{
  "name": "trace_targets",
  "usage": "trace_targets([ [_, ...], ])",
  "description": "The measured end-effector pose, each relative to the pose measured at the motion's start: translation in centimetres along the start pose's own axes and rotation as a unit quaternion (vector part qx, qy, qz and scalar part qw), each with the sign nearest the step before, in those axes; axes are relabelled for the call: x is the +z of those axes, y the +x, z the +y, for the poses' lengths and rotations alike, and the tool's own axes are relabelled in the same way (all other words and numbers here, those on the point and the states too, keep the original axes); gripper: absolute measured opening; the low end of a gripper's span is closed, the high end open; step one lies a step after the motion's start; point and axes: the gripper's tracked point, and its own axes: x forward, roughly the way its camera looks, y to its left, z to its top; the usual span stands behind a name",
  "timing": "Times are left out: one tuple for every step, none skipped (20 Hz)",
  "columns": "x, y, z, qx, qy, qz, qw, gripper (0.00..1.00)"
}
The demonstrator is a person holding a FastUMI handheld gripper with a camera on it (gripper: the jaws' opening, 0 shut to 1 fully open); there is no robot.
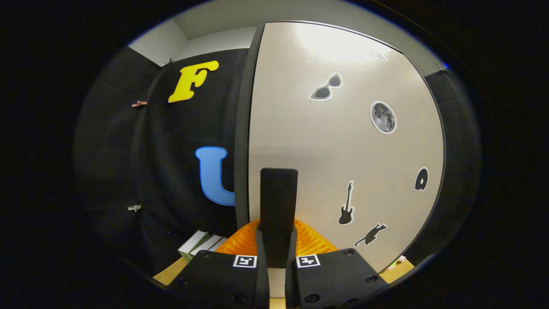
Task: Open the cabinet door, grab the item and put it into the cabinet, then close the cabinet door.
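Black, ribbed pads on your gripper (277,249) stand narrowed, both pressing the sides of a flat, matte black handle (278,201) that rises upright between the fingers (260,253) with its rounded top well ahead of them. Each finger block carries a small square black-and-white marker. Behind the handle sits an orange ribbed object (309,241); what it is cannot be told. Your claw points straight at the cabinet door (343,150), a smooth pale panel with a dark edge, dotted with stickers: sunglasses, moon, guitar, cat. Beside the fingers, white boxes (198,244) lie on the wooden tabletop (169,272).
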Motion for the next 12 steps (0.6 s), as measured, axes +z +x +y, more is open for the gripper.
trace_targets([
  [0.0, -0.4, -0.1, 0.000, 0.005, 0.001, 1.000, 0.18],
  [0.1, -0.9, -0.1, 0.000, 0.010, 0.000, 1.000, 0.18],
  [0.2, -1.4, -0.1, 0.002, 0.014, 0.000, 1.000, 0.18],
  [0.3, -2.0, -0.1, 0.005, 0.015, -0.002, 1.000, 0.18],
  [0.6, -2.8, -0.1, 0.008, 0.015, -0.006, 1.000, 0.18],
  [0.8, -3.6, -0.2, 0.010, 0.019, -0.012, 1.000, 0.18],
  [0.9, -4.3, -0.3, 0.012, 0.024, -0.013, 1.000, 0.18],
  [0.8, -4.8, -0.4, 0.015, 0.027, -0.013, 0.999, 0.18],
  [0.9, -5.4, -0.6, 0.015, 0.026, -0.011, 0.999, 0.18],
  [0.9, -6.0, -0.8, 0.017, 0.023, -0.011, 1.000, 0.18],
  [0.9, -6.7, -1.0, 0.016, 0.021, -0.012, 1.000, 0.18],
  [0.9, -7.3, -1.3, 0.013, 0.018, -0.011, 1.000, 0.18],
])
